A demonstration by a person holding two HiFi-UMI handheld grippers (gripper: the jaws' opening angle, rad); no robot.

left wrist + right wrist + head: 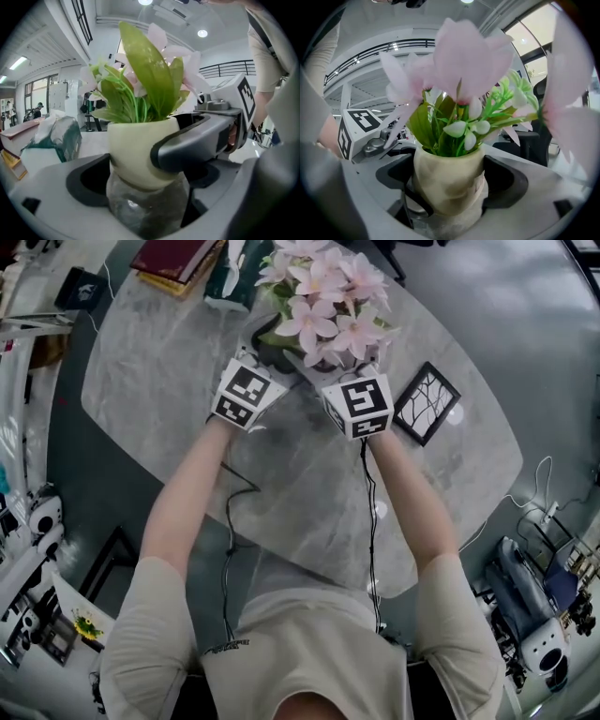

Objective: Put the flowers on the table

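**Pot gripped from both sides**

My left tool (140, 164) and right tool (449, 180) are both clamped on the pot (133, 138), one on each side. It stands upright over the bench (309, 512), flowers (323, 296) on top, left of the picture frame (427, 402). I judge the coming move goes straight down.
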